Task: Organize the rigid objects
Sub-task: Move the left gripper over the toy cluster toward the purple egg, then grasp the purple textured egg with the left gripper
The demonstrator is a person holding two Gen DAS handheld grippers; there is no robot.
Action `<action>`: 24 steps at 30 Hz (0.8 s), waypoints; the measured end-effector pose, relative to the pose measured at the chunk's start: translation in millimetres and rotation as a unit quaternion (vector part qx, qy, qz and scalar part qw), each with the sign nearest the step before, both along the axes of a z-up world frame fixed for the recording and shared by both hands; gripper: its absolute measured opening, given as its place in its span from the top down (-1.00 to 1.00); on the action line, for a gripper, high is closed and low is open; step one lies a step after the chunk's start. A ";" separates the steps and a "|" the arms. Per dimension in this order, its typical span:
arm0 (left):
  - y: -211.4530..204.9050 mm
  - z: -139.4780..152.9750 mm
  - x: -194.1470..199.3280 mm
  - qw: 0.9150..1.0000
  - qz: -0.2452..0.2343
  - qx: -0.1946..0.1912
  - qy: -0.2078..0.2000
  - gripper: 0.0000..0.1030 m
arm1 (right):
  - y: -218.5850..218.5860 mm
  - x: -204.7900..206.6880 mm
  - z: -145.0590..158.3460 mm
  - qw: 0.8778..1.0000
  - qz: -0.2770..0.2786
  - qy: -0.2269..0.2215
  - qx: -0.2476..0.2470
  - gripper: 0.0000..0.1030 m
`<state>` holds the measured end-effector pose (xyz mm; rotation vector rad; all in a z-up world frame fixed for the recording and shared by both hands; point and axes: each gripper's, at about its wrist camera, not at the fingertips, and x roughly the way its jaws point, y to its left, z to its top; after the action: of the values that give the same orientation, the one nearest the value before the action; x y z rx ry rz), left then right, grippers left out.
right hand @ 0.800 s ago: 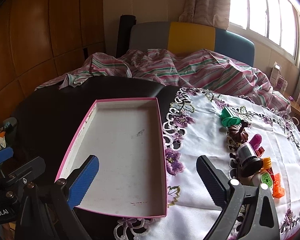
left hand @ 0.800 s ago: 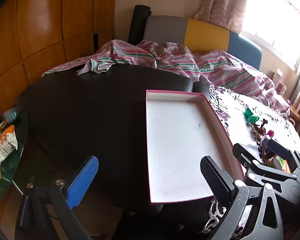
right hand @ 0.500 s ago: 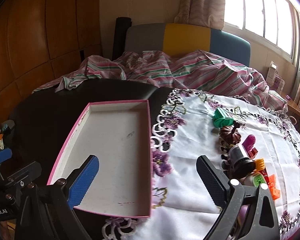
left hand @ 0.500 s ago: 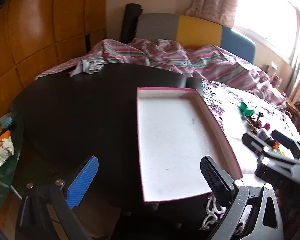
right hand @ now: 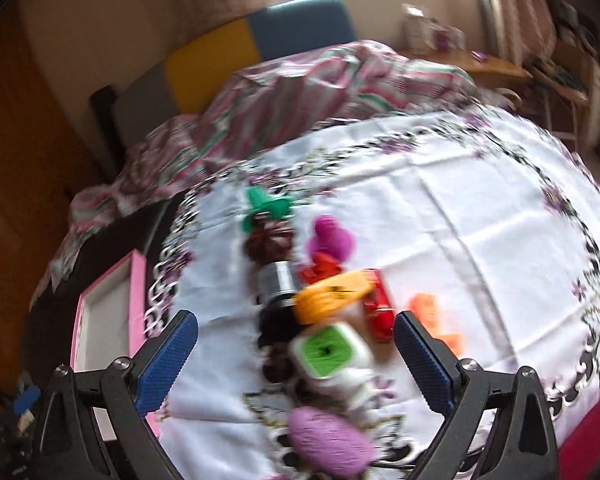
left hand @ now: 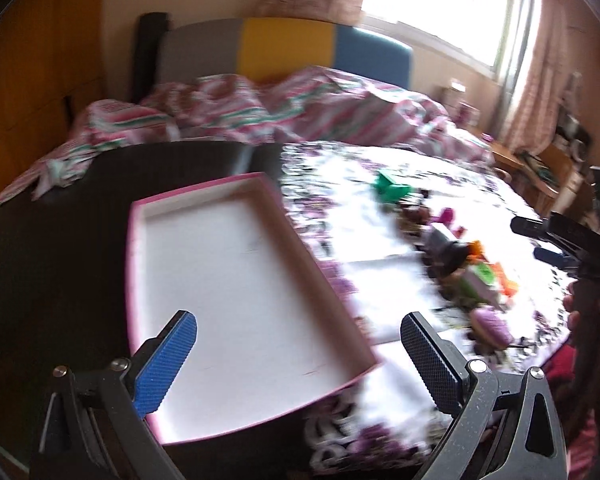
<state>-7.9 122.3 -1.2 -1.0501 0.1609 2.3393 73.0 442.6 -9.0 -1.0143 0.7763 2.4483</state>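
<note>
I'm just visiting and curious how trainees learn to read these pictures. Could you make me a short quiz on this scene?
1. True or false: the tray holds toys.
2. Which lies farthest from the right gripper in its own view: A green toy, B purple oval, C white cube?
3. Fill in: both the right and left gripper are ____.

Key: 1 false; 2 A; 3 open.

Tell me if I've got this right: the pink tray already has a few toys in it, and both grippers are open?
Not quite. The pink tray holds nothing; the left wrist view shows its white floor bare. The toys sit on the tablecloth. The left gripper and right gripper are open.
</note>
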 end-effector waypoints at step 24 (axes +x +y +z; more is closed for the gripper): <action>230.0 -74.8 75.2 0.929 -0.353 -0.112 -0.021 -0.92 | 58.1 47.1 -13.1 0.976 -0.052 0.145 -0.152 -0.94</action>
<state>67.3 352.3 -76.0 -0.9395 0.6834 1.6652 120.0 500.7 -22.1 -0.6951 1.2997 2.4640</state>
